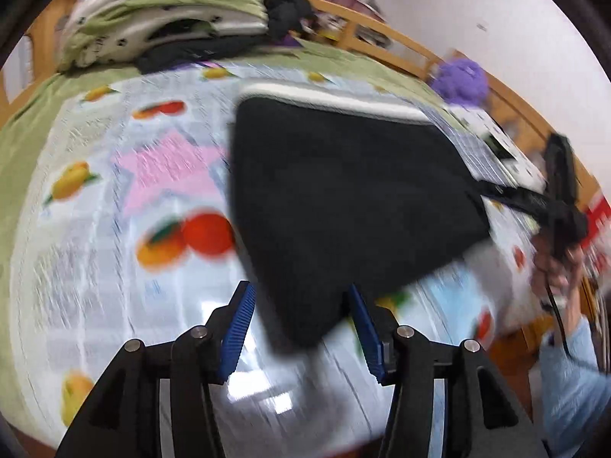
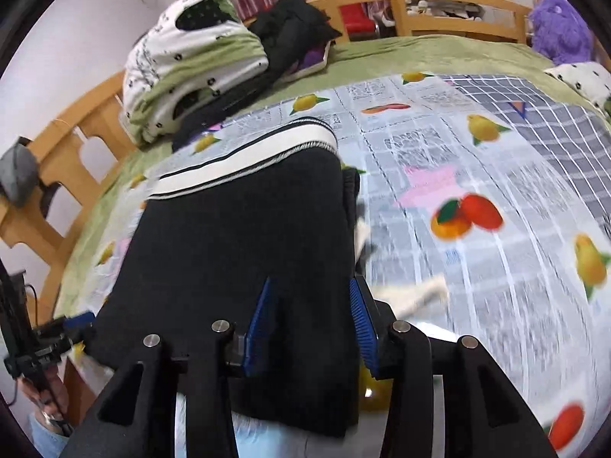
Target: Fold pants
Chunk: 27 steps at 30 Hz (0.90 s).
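- The black pants (image 2: 236, 236), folded, with a white-striped waistband, lie on the fruit-print sheet (image 2: 477, 175) of the bed.
- Left hand-held gripper (image 1: 301, 301): jaws part-open, a pants corner between them, unpinched.
- Right hand-held gripper (image 2: 313, 297): jaws part-open over the pants' edge, not clamping.

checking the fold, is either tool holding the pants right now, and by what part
Neither grips them. The left tool and right tool both stand open, each over a near corner of the folded black pants on the bed, pads not pressing.
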Tool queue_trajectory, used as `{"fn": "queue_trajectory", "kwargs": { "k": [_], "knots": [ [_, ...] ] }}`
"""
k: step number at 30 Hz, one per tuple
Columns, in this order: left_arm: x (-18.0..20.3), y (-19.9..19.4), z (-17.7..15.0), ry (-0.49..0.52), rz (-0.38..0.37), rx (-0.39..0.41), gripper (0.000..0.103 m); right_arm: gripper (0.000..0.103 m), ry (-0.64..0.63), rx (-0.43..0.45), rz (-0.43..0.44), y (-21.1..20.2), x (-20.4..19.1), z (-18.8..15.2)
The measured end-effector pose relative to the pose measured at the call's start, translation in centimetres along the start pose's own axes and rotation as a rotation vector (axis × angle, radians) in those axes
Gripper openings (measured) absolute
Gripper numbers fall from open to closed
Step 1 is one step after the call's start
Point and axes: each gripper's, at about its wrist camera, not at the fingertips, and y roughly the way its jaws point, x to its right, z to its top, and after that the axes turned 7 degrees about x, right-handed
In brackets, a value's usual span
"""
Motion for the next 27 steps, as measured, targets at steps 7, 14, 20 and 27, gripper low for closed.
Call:
{"fn": "queue_trajectory", "kwargs": {
  "k": [7, 14, 20, 27],
  "knots": [
    [3.1, 1.4, -1.7, 0.18, 0.26, 0.015, 0.025, 0.041, 0.116, -0.081, 0.02, 1.5, 1.8, -4.1],
    [2.6, -0.5, -0.6, 0.144, 0.359, 0.174, 0.01, 0.011, 0.145, -0.001, 0.057, 0.4, 1.6, -5.2],
    [0.9, 1.1, -3.4, 0.005, 0.368, 0.062, 0.039, 0.028, 0.124, -0.017, -0.043, 0.6, 0.5, -6.8],
    [1.7, -3.8, -4.6, -0.206, 0.287, 0.127, 0.057, 0.036, 0.073, 0.082, -0.127, -5.3, -1.9, -7.5]
  ]
}}
